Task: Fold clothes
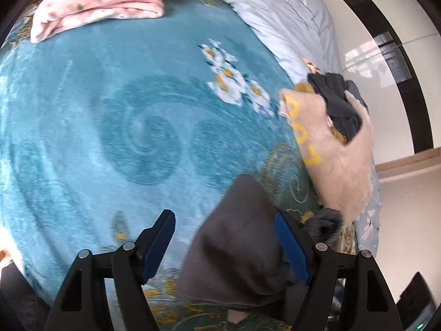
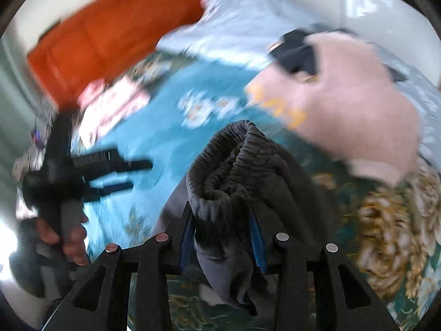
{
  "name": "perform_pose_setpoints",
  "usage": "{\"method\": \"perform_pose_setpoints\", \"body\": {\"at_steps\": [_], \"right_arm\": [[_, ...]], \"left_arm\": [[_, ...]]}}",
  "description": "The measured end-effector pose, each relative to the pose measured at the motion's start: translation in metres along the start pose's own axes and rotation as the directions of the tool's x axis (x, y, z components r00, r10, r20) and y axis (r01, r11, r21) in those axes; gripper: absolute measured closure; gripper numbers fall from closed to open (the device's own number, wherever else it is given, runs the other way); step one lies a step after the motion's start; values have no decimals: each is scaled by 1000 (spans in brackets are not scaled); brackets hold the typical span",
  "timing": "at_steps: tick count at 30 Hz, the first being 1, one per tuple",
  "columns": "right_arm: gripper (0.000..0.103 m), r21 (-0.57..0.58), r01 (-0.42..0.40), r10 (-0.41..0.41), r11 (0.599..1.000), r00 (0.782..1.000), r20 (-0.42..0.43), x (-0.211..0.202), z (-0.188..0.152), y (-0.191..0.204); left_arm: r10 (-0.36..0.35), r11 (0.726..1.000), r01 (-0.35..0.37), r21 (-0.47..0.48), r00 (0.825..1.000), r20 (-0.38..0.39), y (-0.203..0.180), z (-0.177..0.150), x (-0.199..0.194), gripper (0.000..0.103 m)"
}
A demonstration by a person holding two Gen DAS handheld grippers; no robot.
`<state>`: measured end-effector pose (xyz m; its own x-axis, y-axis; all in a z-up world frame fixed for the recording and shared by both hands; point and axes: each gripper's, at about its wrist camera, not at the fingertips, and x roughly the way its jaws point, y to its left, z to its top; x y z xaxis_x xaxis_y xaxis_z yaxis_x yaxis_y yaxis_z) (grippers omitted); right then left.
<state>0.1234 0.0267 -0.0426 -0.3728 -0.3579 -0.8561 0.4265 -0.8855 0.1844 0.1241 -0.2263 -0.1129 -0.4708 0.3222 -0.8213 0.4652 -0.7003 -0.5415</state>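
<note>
A dark grey garment (image 2: 242,171) with a gathered elastic waistband hangs bunched between the fingers of my right gripper (image 2: 220,215), which is shut on it above the bed. In the left wrist view the same grey garment (image 1: 237,248) reaches in from the lower right. It lies between the wide-apart fingers of my left gripper (image 1: 223,216) and touches only the right finger (image 1: 292,248). The left gripper is open. The right wrist view shows this left gripper (image 2: 110,165), blurred, at the left in a person's hand (image 2: 69,237).
A teal flowered blanket (image 1: 110,110) covers the bed. A folded pink cloth (image 1: 96,2) lies at its far side. A beige garment with yellow letters (image 1: 330,149) and a dark garment (image 1: 339,102) on it sit at the right, by a light blue quilt (image 1: 289,13).
</note>
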Motion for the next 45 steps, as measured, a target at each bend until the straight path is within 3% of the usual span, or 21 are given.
{"method": "perform_pose_setpoints", "body": {"at_steps": [4,10,12,14,18,22,24,29,30,32,39,45], "right_arm": [[64,-130,9,-22,991,995,-96,49,-7,28],[64,-53,-124,111,991,972,-209,77,-17,29],[64,-30,-158,151,987,973,-176,68,-12,23],[64,-31,-151,146,988,982,-121,55,-4,15],[64,27,-87,87,996,996,-15,33,8,-21],[64,209,-50,51,977,999,1,25,1,-68],[64,255,-28,30,967,1000,-6,21,-6,-82],[64,292,8,-5,957,1000,-9,10,-20,-101],[64,299,13,-11,954,1000,-8,9,-22,-104],[63,318,25,-25,948,1000,-6,7,-25,-112],[63,371,9,-1,929,1000,-21,13,-30,-125],[63,376,-11,24,927,999,-30,20,-30,-125]], "left_arm": [[10,1000,-10,-22,1000,-12,21,-1,3,25],[44,998,-41,48,997,-57,28,-10,6,25],[27,995,-20,96,996,-79,18,-15,9,25],[-32,989,49,139,992,-118,1,-21,17,25],[-157,963,197,184,965,-211,-37,-34,34,25],[-150,955,217,204,942,-300,-65,-46,64,25],[-135,962,198,188,944,-302,-67,-45,72,25],[-230,964,252,83,951,-208,-74,-26,54,25],[-263,956,282,76,944,-197,-76,-24,50,25],[-334,935,352,42,915,-228,-80,-20,49,24],[-296,952,300,-54,868,-399,-69,-40,94,23],[-312,947,318,-41,885,-346,-73,-41,98,25]]}}
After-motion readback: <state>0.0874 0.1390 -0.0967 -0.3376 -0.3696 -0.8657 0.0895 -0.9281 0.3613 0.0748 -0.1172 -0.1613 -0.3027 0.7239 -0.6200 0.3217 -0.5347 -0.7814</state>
